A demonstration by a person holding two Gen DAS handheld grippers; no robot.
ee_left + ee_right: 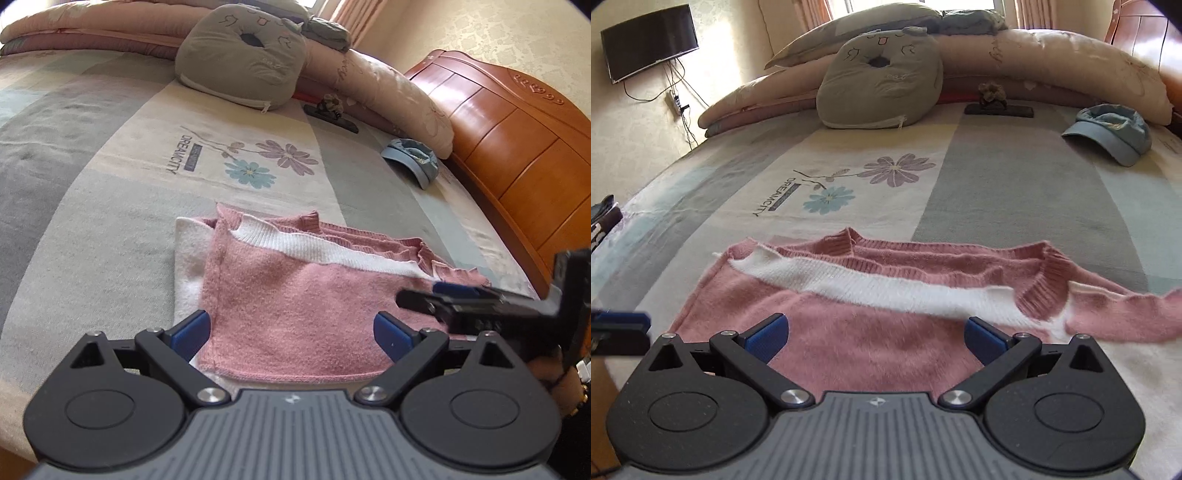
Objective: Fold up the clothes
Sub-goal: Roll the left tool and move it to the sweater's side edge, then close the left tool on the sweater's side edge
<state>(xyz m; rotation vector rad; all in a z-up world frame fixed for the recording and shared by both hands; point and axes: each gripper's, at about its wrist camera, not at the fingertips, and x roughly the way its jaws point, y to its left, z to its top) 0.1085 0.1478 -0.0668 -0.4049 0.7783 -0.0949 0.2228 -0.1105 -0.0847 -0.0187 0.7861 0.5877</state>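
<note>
On the near edge of the bed lies the pink sweater (pixel 871 343), partly folded, a white band (pixel 886 291) running across it and ribbed pink cuffs bunched along its far side; and look, white fabric peeks out at its left edge in the left wrist view, too. Left gripper (pixel 291 332) sits low at the sweater's near hem, blue pads spread wide to either side of the pink knit, nothing pinched between them. Right gripper (pixel 877 338) is just as wide open over the middle of the garment, also holding nothing. From the left wrist view the right gripper comes in from the right, just above the sweater's right end.

Beyond the sweater, the bedsheet (pixel 1015 192) shows grey and pale stripes, purple and blue printed flowers and the word DREAMCITY. Further back, a grey cushion (pixel 882 85) with a cartoon face leans on a rolled pink quilt (pixel 1052 62). A dark flat object (pixel 999 109) with a small lump on top lies beside the cushion, a blue cap (pixel 1115 133) rests well right, near the wooden headboard (pixel 509 140). A black screen (pixel 646 40) hangs on the far wall
</note>
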